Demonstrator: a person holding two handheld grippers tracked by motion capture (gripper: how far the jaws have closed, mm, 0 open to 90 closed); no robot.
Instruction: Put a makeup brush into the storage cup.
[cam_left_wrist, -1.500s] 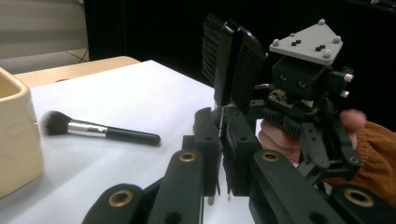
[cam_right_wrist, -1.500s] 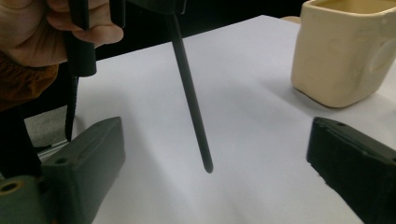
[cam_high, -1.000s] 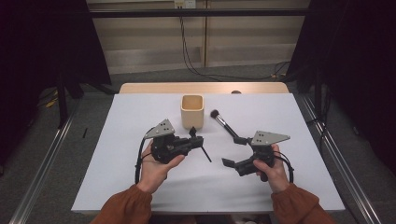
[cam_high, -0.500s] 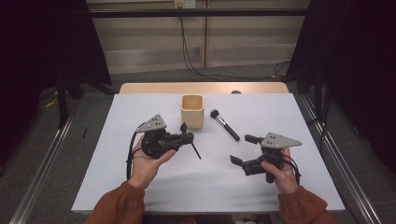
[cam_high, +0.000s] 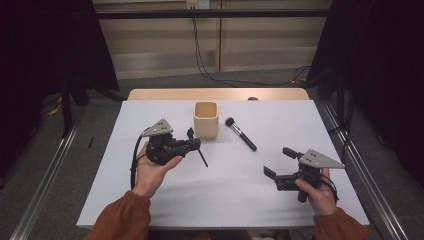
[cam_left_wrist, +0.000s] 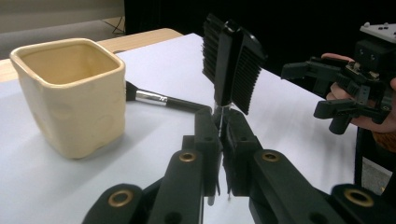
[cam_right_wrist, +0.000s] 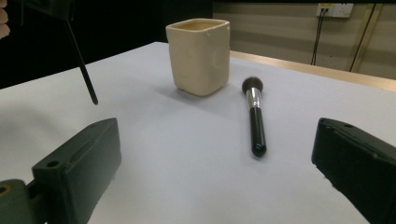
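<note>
A: Tongs on the left (cam_high: 192, 145) are clenching a small black comb-brush (cam_left_wrist: 231, 65) by its thin stem; the ribbed, toothed head is standing up just past the tips, and in the high view the thin dark handle (cam_high: 202, 158) is slanting down toward the tabletop (cam_high: 150, 200).

B: And the right tongs (cam_high: 281, 162)?

A: They are standing released, the two blocky black pads wide apart with nothing between them. Their jaws have just been opening. They are hovering over the white sheet, well apart from the makeup brush (cam_high: 241, 134).

B: Where is that one lying?

A: It is lying flat on the tabletop, just right of the cup (cam_high: 206, 119), not touching it. It is showing a dark fluffy tuft, a shiny silver collar and a smooth, glossy black handle, round at its end.

B: What is the cup looking like?

A: It is a squarish, cream-coloured holder with rounded corners and a slightly dimpled, matte wall, standing upright, its mouth open. The held comb-brush is hanging close beside it on its left in the high view, above the surface rather than inside.

B: And the surface?

A: It is a plain white cover, smooth and flat, with a pale wooden edge showing at the far side. Rust-coloured sleeves (cam_high: 122, 220) are coming in from the near edge.
</note>
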